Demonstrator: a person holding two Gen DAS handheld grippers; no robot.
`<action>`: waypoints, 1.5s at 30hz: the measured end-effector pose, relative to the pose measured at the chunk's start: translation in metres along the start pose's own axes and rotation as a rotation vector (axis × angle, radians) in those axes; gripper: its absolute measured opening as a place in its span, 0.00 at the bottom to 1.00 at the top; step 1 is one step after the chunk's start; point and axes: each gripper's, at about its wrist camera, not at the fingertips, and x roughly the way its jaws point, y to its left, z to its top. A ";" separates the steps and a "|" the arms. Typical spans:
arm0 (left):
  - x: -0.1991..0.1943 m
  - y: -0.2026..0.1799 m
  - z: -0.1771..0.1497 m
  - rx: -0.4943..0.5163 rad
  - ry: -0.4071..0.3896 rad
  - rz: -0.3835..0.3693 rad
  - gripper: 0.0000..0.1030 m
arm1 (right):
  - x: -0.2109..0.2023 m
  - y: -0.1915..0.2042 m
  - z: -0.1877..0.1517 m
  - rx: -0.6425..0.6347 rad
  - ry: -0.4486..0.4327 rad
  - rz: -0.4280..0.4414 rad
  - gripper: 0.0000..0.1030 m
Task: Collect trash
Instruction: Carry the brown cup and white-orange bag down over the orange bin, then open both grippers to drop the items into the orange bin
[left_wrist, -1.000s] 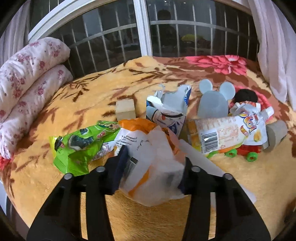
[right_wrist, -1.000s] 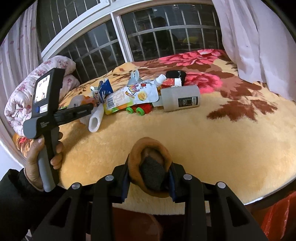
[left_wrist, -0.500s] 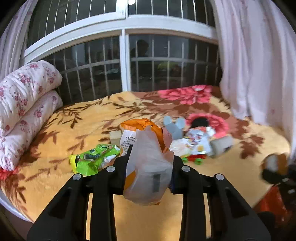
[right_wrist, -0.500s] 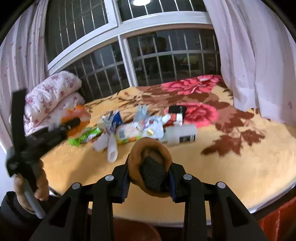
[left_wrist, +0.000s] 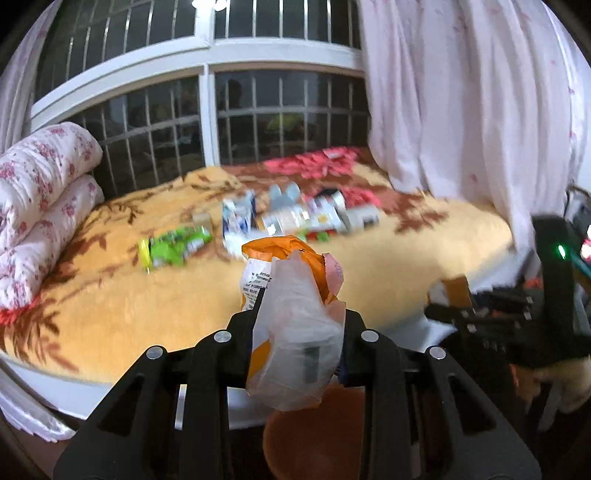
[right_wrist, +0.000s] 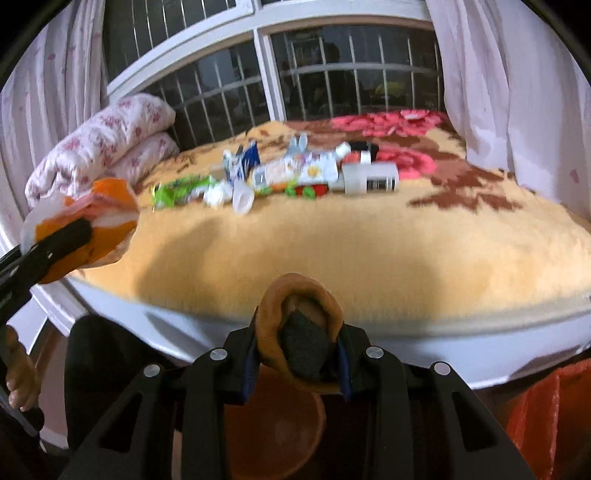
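So the bed (right_wrist: 369, 258) with its fuzzy yellow flower blanket fills most of what I can see, window bars at the far side, a rolled quilt (right_wrist: 103, 147) far left and curtains (left_wrist: 461, 92) on the right. I'm standing at the near edge with both hands full.

The rest of the trash sits in a loose pile (right_wrist: 288, 177) toward the far middle of the bed: a green snack bag (left_wrist: 173, 245) on the left, a blue and white carton, a printed pouch, and a white bottle (right_wrist: 369, 178) lying on its side at the right end. There's also what looks like a toy car with green wheels in there, which I reckon isn't trash.

My left gripper (left_wrist: 299, 328) is clenched tight on an orange and white plastic bag (left_wrist: 295, 317), off the bed, out past the near edge. My right gripper (right_wrist: 299, 350) is clamped on a crumpled brown paper wad (right_wrist: 299, 328) with something dark stuffed inside, also just off the near edge.

Below both of them, on the floor close to the bed, there's a round orange bin (right_wrist: 273, 432). I'd say I'm at the carry-and-drop step: next move is getting each gripper over that bin and letting go, then back for the pile. The bag is floppy, so it may cling to the pads.
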 end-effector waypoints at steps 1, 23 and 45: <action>-0.001 -0.002 -0.008 0.016 0.016 -0.007 0.28 | 0.001 0.001 -0.006 0.000 0.015 0.005 0.32; 0.120 0.018 -0.142 -0.007 0.583 -0.170 0.54 | 0.153 0.027 -0.108 -0.099 0.524 0.104 0.65; 0.101 0.027 -0.121 -0.023 0.510 -0.131 0.74 | 0.057 0.022 -0.054 -0.075 0.227 0.175 0.73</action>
